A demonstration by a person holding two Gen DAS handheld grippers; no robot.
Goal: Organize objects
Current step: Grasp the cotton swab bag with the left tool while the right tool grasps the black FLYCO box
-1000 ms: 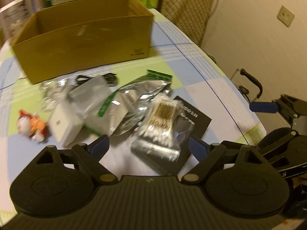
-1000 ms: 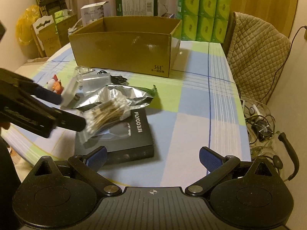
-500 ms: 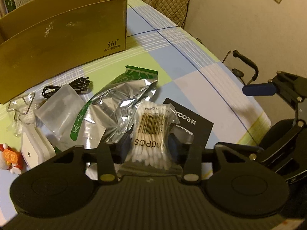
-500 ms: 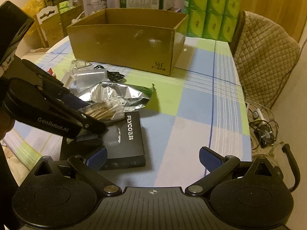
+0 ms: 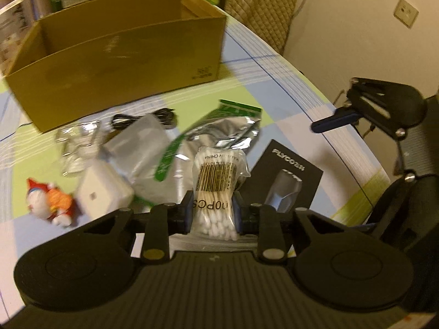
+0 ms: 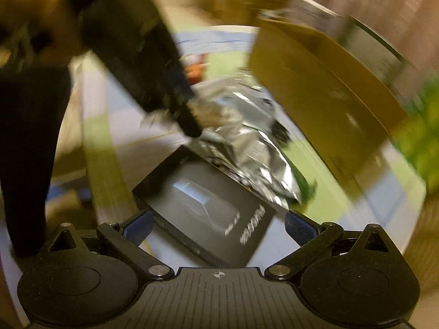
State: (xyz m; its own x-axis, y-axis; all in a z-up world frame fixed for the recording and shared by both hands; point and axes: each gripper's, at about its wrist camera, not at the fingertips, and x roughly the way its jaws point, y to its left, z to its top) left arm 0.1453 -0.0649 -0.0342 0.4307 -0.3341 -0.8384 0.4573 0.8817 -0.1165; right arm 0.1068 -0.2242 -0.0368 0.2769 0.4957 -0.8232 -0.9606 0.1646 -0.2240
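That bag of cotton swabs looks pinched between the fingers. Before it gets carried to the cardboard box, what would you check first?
1. Grip: the left gripper has just closed on the bag of cotton swabs; both pads press its sides: ok.
2. Bag clear of the table: cannot tell.
3. Cardboard box open on top: ok.
4. Room in the box: its floor is hidden: cannot tell.
5. Right gripper out of the path: open over the black box, off to the side: ok.
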